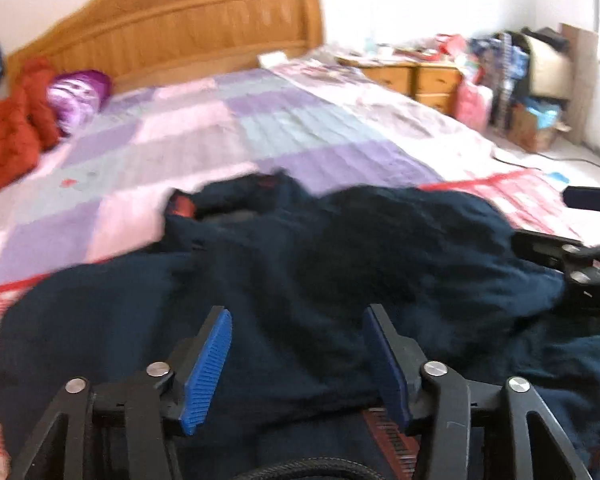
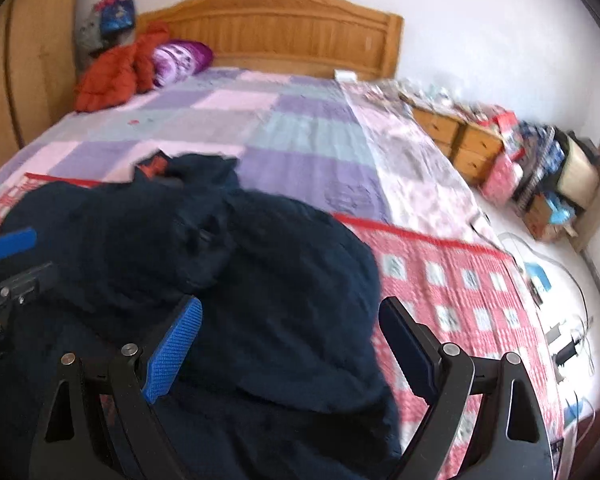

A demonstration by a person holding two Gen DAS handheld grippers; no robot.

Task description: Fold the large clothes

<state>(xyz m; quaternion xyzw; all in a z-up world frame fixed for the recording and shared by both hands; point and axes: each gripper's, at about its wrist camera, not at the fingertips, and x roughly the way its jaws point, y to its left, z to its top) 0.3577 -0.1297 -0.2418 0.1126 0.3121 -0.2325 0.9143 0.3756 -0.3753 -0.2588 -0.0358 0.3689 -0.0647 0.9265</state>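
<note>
A large dark navy garment (image 1: pixel 300 264) lies bunched on the near end of the bed; it also shows in the right wrist view (image 2: pixel 260 280). A red lining patch (image 1: pixel 182 205) shows at its far edge. My left gripper (image 1: pixel 298 316) is open and empty, held just above the garment's near part. My right gripper (image 2: pixel 290 312) is open and empty, over the garment's right edge. The right gripper's body (image 1: pixel 580 268) shows at the right of the left wrist view. A blue fingertip of the left gripper (image 2: pixel 12 242) shows at the left of the right wrist view.
The bed has a purple and pink checked quilt (image 2: pixel 260 120) and a red checked cover (image 2: pixel 452 292). An orange jacket (image 2: pixel 112 72) and purple pillow (image 2: pixel 180 60) lie by the wooden headboard (image 2: pixel 284 24). Cluttered drawers (image 2: pixel 460 136), boxes and floor cables (image 2: pixel 572 320) stand right.
</note>
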